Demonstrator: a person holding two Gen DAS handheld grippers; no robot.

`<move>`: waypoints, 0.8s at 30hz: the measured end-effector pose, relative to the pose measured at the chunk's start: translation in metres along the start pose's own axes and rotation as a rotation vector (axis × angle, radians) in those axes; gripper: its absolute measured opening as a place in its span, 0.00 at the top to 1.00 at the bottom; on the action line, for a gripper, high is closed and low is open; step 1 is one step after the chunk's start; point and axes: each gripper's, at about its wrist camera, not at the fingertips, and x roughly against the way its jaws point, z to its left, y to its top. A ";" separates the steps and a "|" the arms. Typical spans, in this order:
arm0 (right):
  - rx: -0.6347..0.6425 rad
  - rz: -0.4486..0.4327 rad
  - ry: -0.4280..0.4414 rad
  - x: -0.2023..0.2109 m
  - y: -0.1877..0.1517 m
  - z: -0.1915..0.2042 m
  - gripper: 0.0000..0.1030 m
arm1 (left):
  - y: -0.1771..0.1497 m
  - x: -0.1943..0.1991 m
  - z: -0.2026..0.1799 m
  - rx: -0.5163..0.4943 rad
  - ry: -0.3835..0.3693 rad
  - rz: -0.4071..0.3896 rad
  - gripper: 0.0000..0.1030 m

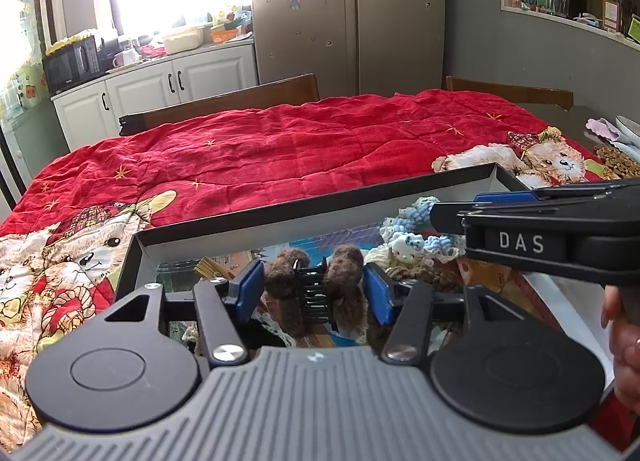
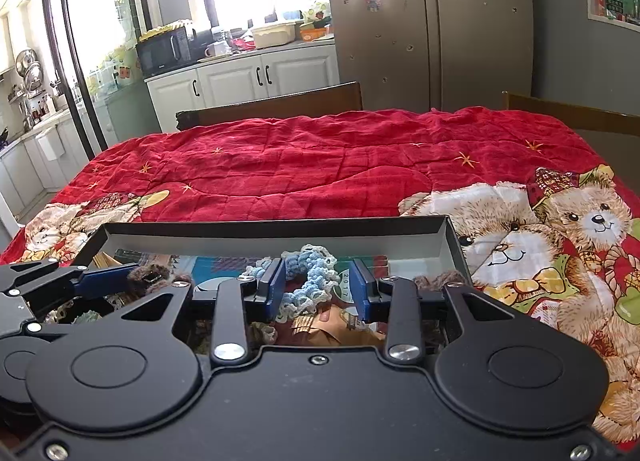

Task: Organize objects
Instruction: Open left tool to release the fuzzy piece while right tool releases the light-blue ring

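Between my left gripper's [image 1: 314, 293] blue pads sits a brown fuzzy hair claw [image 1: 316, 285] with two pompom lobes and black teeth; the pads stand just beside each lobe, but I cannot tell whether they actually press it. It hangs over the shallow black-rimmed box [image 1: 304, 205], whose floor is mostly hidden by clutter. My right gripper [image 2: 318, 289] is spread wide over the same box [image 2: 276, 225], its fingers on either side of a blue-and-white crocheted piece [image 2: 308, 281] without pinching it. In the left view that gripper [image 1: 496, 197] crosses in from the right, partly cut off, with my hand [image 1: 624, 341] at the frame edge. Two teddy bears are printed on the red quilt [image 2: 320, 165] beside the box.
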 end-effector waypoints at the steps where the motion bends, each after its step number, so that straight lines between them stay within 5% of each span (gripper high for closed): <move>1: -0.001 -0.001 0.000 0.000 0.000 0.000 0.67 | 0.000 0.000 0.000 0.000 0.001 0.000 0.32; 24: 0.008 -0.040 -0.013 0.013 0.000 0.000 0.67 | 0.001 0.012 -0.003 -0.024 0.041 -0.045 0.17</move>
